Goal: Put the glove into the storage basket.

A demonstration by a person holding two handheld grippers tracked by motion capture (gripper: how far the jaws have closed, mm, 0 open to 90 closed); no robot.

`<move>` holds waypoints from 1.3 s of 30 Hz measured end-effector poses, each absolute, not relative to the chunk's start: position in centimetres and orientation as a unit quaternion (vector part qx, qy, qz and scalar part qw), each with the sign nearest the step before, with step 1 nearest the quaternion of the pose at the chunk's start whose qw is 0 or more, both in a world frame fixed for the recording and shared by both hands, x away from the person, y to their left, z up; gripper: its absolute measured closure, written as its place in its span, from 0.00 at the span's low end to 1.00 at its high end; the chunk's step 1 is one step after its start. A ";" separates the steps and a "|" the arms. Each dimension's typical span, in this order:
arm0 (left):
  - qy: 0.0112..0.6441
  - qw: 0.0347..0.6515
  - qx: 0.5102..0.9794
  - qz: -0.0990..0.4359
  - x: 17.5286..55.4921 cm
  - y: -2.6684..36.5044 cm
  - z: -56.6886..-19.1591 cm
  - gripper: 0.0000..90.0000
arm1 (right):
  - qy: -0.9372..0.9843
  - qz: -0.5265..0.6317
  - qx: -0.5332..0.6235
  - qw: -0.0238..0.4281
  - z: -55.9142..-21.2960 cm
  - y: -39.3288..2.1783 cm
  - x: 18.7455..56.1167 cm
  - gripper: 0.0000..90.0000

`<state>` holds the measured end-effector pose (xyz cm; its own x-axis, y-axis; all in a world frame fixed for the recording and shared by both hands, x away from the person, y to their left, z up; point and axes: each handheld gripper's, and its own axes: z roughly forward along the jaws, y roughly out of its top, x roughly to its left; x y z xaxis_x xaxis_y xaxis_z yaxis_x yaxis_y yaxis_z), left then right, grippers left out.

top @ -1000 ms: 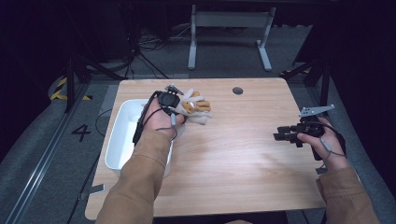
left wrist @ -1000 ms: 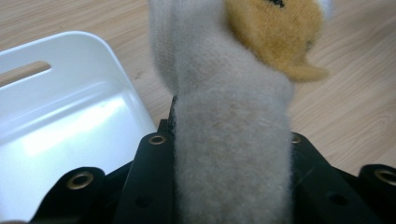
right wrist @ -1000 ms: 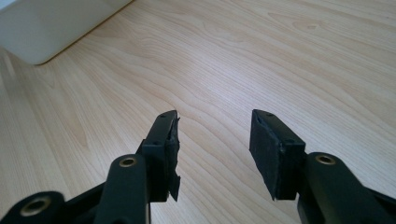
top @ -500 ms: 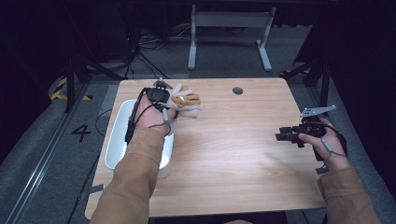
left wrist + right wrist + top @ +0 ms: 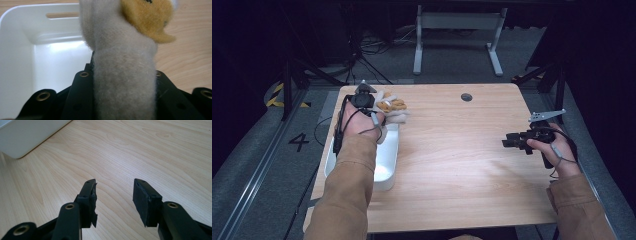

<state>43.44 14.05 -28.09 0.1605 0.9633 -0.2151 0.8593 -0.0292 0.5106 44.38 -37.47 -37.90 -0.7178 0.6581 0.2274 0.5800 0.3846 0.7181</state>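
A soft toy [image 5: 393, 107], pale grey-beige plush with a yellow-orange part, hangs from my left gripper [image 5: 378, 107], which is shut on it above the far end of the white bin [image 5: 385, 182]. In the left gripper view the plush [image 5: 125, 62] rises between the black fingers [image 5: 82, 86], with the bin's inside [image 5: 22, 52] to its left and the wooden table to its right. My right gripper [image 5: 508, 142] hovers low over the right side of the table, open, with nothing between its pads [image 5: 143, 201].
The white bin runs along the table's left edge; its corner [image 5: 25, 135] shows far off in the right gripper view. A small black round cap [image 5: 466, 97] sits in the tabletop near the far edge. A grey metal stand [image 5: 457, 30] is on the floor behind.
My left hand has carried the soft toy to the left, from beside the bin to above its far end. The right hand has stayed in place.
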 end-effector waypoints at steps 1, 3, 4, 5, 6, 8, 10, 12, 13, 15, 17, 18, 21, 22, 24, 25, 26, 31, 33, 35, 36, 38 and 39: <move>0.647 0.272 0.707 0.093 43.6 14.3 -28.2 0.79 | 0.830 0.412 0.373 0.047 -37.9 -37.5 44.4 0.61; 0.660 0.271 0.695 0.091 43.8 14.8 -28.3 0.79 | 0.830 0.412 0.373 0.046 -37.9 -37.5 44.4 0.61; 0.669 0.269 0.687 0.089 44.0 15.2 -28.3 0.79 | 0.830 0.411 0.373 0.046 -38.0 -37.5 44.4 0.61; 0.672 0.268 0.684 0.089 44.1 15.3 -28.3 0.79 | 0.829 0.412 0.375 0.045 -38.0 -37.6 44.4 0.61; 0.678 0.267 0.679 0.089 44.2 15.6 -28.3 0.79 | 0.829 0.412 0.376 0.046 -38.0 -37.7 44.4 0.61; 0.682 0.267 0.676 0.088 44.3 15.8 -28.4 0.79 | 0.828 0.413 0.377 0.047 -38.0 -37.7 44.4 0.61; 0.689 0.269 0.667 0.083 44.5 16.1 -28.6 0.79 | 0.827 0.414 0.377 0.047 -37.9 -37.8 44.3 0.61; 0.697 0.266 0.661 0.084 44.6 16.2 -28.7 0.79 | 0.828 0.413 0.377 0.047 -38.0 -37.7 44.3 0.61; 0.699 0.265 0.659 0.081 44.6 16.2 -28.7 0.79 | 0.829 0.412 0.376 0.046 -38.0 -37.7 44.3 0.61; 0.701 0.265 0.657 0.075 44.6 16.2 -28.8 0.79 | 0.829 0.412 0.376 0.046 -38.0 -37.6 44.4 0.61; 0.707 0.269 0.651 0.065 44.6 16.1 -28.8 0.79 | 0.828 0.412 0.378 0.044 -38.0 -37.6 44.4 0.61; 0.710 0.271 0.647 0.064 44.6 16.2 -28.8 0.79 | 0.828 0.413 0.378 0.044 -38.0 -37.6 44.4 0.61; 0.724 0.265 0.634 0.064 44.4 16.5 -29.1 0.79 | 0.828 0.413 0.377 0.044 -38.0 -37.5 44.3 0.61; 0.728 0.261 0.630 0.064 44.4 16.7 -29.3 0.79 | 0.829 0.413 0.376 0.044 -38.0 -37.5 44.3 0.61; 0.740 0.254 0.620 0.061 44.5 16.9 -29.8 0.79 | 0.829 0.413 0.376 0.044 -38.0 -37.5 44.3 0.61; 0.743 0.248 0.618 0.065 44.5 17.0 -30.0 0.79 | 0.828 0.412 0.378 0.044 -38.1 -37.5 44.3 0.61; 0.746 0.239 0.618 0.069 44.6 17.0 -30.2 0.79 | 0.829 0.411 0.377 0.043 -38.1 -37.4 44.4 0.61; 0.753 0.234 0.611 0.067 44.8 16.9 -30.9 0.79 | 0.831 0.411 0.372 0.042 -38.1 -37.1 44.4 0.60; 0.755 0.233 0.610 0.065 44.9 17.0 -31.0 0.79 | 0.831 0.410 0.374 0.041 -38.2 -37.2 44.4 0.60; 0.759 0.238 0.603 0.065 44.9 17.0 -31.0 0.79 | 0.831 0.409 0.376 0.039 -38.3 -37.2 44.4 0.60; 0.760 0.237 0.602 0.067 44.9 17.1 -31.0 0.79 | 0.831 0.410 0.375 0.039 -38.3 -37.3 44.4 0.60; 0.760 0.238 0.601 0.068 44.8 17.2 -30.9 0.79 | 0.830 0.410 0.376 0.041 -38.3 -37.3 44.4 0.60; 0.758 0.242 0.602 0.072 44.7 17.2 -30.9 0.79 | 0.830 0.411 0.376 0.041 -38.3 -37.4 44.4 0.60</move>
